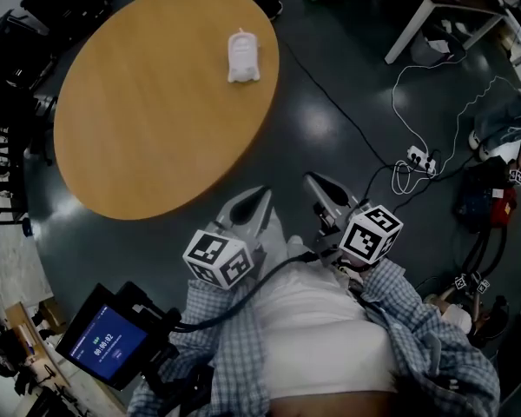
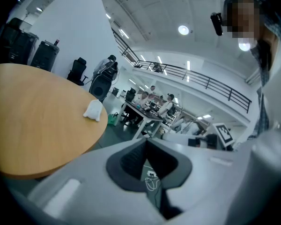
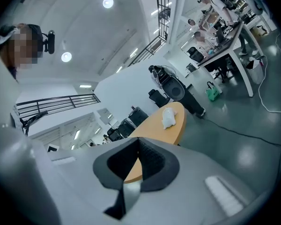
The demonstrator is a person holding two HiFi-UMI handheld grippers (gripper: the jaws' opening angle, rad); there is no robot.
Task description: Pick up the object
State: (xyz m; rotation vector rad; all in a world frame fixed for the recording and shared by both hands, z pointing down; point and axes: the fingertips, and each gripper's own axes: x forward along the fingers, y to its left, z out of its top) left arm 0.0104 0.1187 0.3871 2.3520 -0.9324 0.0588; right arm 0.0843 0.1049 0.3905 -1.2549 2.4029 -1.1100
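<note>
The object is a small white soft thing (image 1: 242, 57) lying on the far right part of a round wooden table (image 1: 139, 137). The left gripper view shows it as a white lump (image 2: 94, 110) near the table's edge (image 2: 33, 116), and the right gripper view shows it far off (image 3: 169, 117). My left gripper (image 1: 264, 193) and right gripper (image 1: 312, 180) are held close to the person's body over the dark floor, short of the table's near edge. Both point toward the table with jaws shut and empty (image 2: 147, 142) (image 3: 137, 142).
A power strip with white cables (image 1: 419, 157) lies on the floor to the right, next to bags (image 1: 486, 200). A white desk leg (image 1: 414, 20) stands at the upper right. Black chairs (image 1: 17, 33) crowd the table's left side. A lit screen (image 1: 104, 344) sits at the lower left.
</note>
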